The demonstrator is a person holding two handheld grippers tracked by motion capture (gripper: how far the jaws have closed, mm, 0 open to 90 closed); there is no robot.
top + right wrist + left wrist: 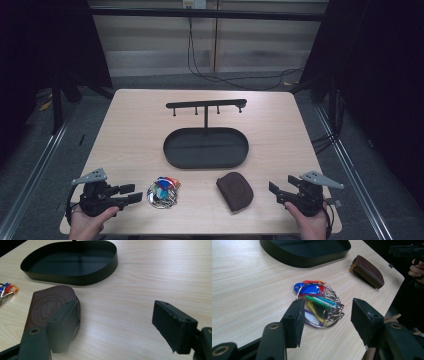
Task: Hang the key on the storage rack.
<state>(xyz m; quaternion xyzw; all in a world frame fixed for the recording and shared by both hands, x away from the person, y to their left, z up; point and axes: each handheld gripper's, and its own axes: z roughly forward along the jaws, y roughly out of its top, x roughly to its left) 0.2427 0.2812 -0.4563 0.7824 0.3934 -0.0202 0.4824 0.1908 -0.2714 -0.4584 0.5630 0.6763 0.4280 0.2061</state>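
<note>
The left tongs (325, 322) stand spread and empty just short of the key ring (318, 305), whose coloured tags are plain in the left gripper view. The right tongs (116, 326), also spread, sit beside the brown leather pouch (50, 306), its embossed round stamp readable there. Farther across the bench (135, 125), the high view shows the black oval tray (205, 147) with its hook rail (205, 104).

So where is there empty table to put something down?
Bare wood lies left and right of the black tray, and behind its hook rack. The near edge is crowded: key bunch, brown pouch, left gripper, right gripper.
</note>
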